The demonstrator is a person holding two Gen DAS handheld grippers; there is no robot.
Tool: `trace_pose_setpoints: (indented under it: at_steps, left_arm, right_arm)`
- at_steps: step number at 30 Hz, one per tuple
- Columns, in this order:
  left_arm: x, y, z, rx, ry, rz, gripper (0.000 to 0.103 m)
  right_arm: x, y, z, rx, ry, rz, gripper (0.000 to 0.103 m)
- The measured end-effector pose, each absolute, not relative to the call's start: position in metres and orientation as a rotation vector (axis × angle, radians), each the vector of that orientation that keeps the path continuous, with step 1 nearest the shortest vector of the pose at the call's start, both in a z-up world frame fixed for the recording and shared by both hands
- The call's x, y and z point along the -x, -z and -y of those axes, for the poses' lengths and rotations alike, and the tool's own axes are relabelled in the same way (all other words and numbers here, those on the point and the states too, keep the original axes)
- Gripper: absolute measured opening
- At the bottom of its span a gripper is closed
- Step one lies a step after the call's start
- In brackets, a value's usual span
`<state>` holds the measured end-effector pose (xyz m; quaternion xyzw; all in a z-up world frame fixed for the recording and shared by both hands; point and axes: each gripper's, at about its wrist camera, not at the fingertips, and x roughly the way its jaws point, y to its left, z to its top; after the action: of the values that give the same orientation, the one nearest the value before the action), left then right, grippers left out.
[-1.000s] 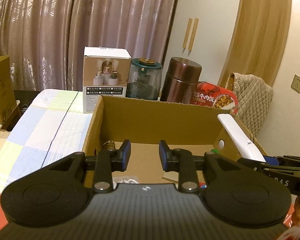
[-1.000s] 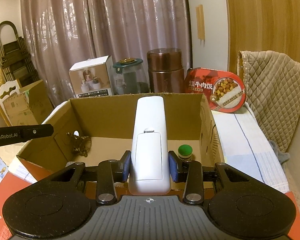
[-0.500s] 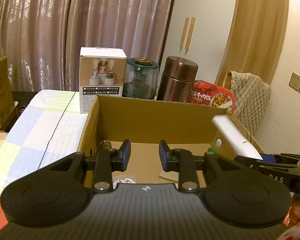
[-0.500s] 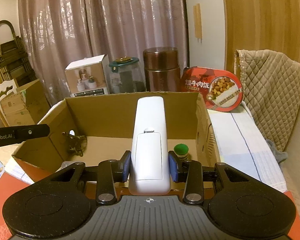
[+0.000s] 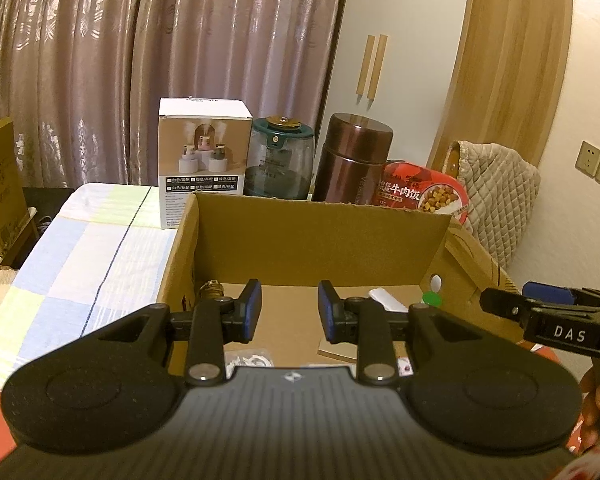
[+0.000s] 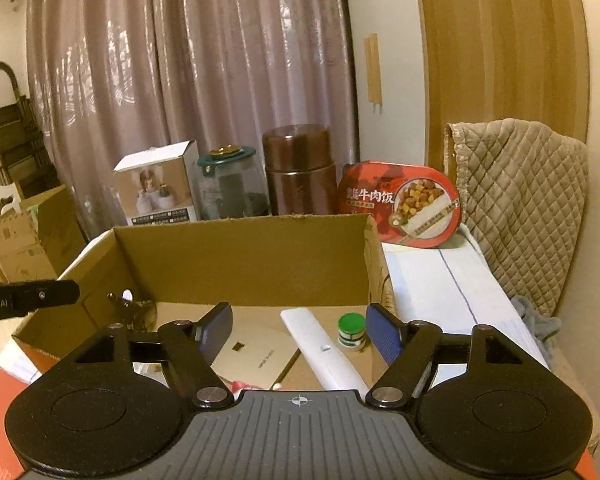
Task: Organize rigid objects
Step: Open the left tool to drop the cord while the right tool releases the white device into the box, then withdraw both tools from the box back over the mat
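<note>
- The cardboard box (image 5: 324, 228) stands open on a checked cloth (image 5: 84, 260).
- The left tool (image 5: 290, 312) hovers above the box's near edge, its blue pads slightly apart with nothing between them.
- Inside the box, towards its right wall, lie a white remote (image 5: 386, 299) and a green cap (image 5: 432, 298).
- Behind the box stand a white carton (image 5: 202, 168), a glass jar (image 5: 282, 160), a brown flask (image 5: 352, 160) and a red food tub (image 5: 424, 194).
- The right tool (image 5: 548, 304) reaches in just right of the box.

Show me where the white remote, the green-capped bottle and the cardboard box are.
white remote (image 6: 320, 346): right wrist view, middle of its body
green-capped bottle (image 6: 351, 324): right wrist view, green cap
cardboard box (image 6: 240, 258): right wrist view, inner back wall
</note>
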<state>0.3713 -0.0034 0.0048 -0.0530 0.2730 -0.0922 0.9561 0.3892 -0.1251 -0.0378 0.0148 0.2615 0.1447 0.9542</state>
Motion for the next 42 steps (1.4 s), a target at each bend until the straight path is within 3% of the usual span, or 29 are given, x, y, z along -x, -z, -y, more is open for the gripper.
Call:
trace_pose_setpoints:
  at_steps: [17,34,42]
  left_arm:
    - [-0.319,-0.018,0.0,0.078,0.2,-0.521,0.025]
    - [-0.205,0.025,0.01,0.032,0.227,-0.638,0.027]
    - [-0.18,0.05,0.011,0.011,0.234,-0.676,0.035]
  right_arm:
    - [-0.326,0.034,0.136,-0.01,-0.323,-0.513,0.071]
    - [-0.219,0.092,0.164,0.159,-0.546,-0.716,0.073]
    - [-0.199,0.125,0.163,0.34,-0.693,-0.705,0.074]
